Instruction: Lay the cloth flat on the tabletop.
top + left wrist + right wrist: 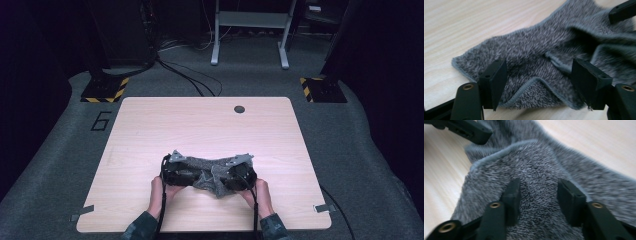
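Near the worktop's front edge, a grey towel is straddled by both parted-jawed hand-held grippers, left and right, presumably for regrasping.

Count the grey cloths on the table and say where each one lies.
1. A single grey fluffy cloth lies bunched near the table's front edge, between the left gripper and the right gripper. Its folds may hide more.

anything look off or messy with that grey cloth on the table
The grey cloth is bunched and creased between the left gripper and right gripper, not flat: in the left gripper view a hemmed edge is folded over itself. No tear or stain shows. The table looks in order.
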Demonstrator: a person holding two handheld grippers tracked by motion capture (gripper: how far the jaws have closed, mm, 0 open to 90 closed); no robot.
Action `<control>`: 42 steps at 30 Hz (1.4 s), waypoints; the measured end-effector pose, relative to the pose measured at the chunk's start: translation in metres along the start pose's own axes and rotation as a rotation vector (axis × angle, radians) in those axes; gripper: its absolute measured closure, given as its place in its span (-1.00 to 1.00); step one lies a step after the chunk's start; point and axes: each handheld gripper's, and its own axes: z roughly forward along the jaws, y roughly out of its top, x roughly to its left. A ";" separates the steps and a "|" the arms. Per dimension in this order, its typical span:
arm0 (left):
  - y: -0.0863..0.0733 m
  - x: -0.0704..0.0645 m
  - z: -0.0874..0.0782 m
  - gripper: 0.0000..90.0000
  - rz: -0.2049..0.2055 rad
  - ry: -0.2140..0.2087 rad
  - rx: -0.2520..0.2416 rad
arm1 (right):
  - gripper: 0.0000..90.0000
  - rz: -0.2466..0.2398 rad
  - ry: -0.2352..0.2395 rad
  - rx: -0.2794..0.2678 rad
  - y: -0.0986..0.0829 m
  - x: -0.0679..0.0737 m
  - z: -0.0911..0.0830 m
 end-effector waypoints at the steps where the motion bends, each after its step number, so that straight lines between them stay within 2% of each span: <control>1: -0.001 0.000 0.002 -0.33 -0.001 -0.003 0.007 | 0.39 -0.008 0.002 0.021 -0.002 0.002 0.007; 3: -0.002 0.000 0.006 -0.32 0.012 0.015 0.025 | 0.57 -0.018 -0.001 0.044 -0.005 0.004 0.012; 5: -0.005 0.002 0.009 -0.32 -0.002 0.015 0.033 | 0.74 -0.017 -0.014 0.055 -0.010 0.005 0.015; 7: -0.006 0.002 0.008 -0.31 0.009 0.025 0.035 | 0.91 -0.032 -0.025 0.059 -0.014 0.005 0.014; 9: -0.007 0.001 0.008 -0.31 0.021 0.036 0.039 | 0.99 -0.038 -0.026 0.064 -0.017 0.006 0.012; 13: -0.009 -0.001 0.006 -0.30 0.035 0.048 0.041 | 1.00 -0.046 -0.047 0.051 -0.027 0.006 0.002; 17: -0.011 0.000 0.004 -0.31 0.035 0.054 0.033 | 1.00 -0.024 -0.054 0.058 -0.037 0.000 -0.006; 18: -0.011 0.001 0.003 -0.31 0.033 0.049 0.037 | 0.94 -0.005 -0.052 0.054 -0.038 -0.001 -0.008; 19: -0.011 0.000 0.002 -0.34 0.027 0.052 0.028 | 0.74 0.003 -0.065 0.027 -0.038 -0.004 -0.010; 21: -0.010 0.000 0.000 -0.36 0.028 0.045 0.016 | 0.33 0.052 -0.054 -0.015 -0.035 -0.008 -0.014; 23: -0.008 -0.001 0.001 -0.36 0.033 0.042 0.019 | 0.03 0.068 -0.069 -0.036 -0.028 -0.008 -0.012; 26: -0.007 -0.003 0.005 -0.36 0.042 0.048 0.038 | -0.04 0.053 -0.100 -0.014 -0.017 -0.004 0.000; 27: -0.008 -0.003 0.006 -0.36 0.036 0.050 0.039 | 0.03 0.034 -0.113 0.017 -0.014 -0.003 0.006; 29: -0.009 -0.001 0.006 -0.36 0.032 0.041 0.042 | 0.24 0.037 -0.109 0.060 -0.013 -0.001 0.016; 32: -0.012 0.001 0.004 -0.36 0.036 0.047 0.034 | 0.65 0.063 -0.079 0.040 -0.016 -0.004 0.017; 34: -0.012 0.001 0.003 -0.36 0.036 0.046 0.037 | 0.84 0.054 -0.077 0.019 -0.020 -0.005 0.016; 35: -0.012 0.001 0.002 -0.36 0.039 0.046 0.041 | 0.88 0.058 -0.080 0.020 -0.021 -0.004 0.014; 38: -0.015 0.002 0.001 -0.36 0.041 0.044 0.030 | 0.89 0.031 -0.091 0.009 -0.025 -0.003 0.008; 42: -0.017 0.004 -0.002 -0.35 0.038 0.041 0.032 | 0.86 0.038 -0.102 -0.007 -0.036 -0.004 -0.006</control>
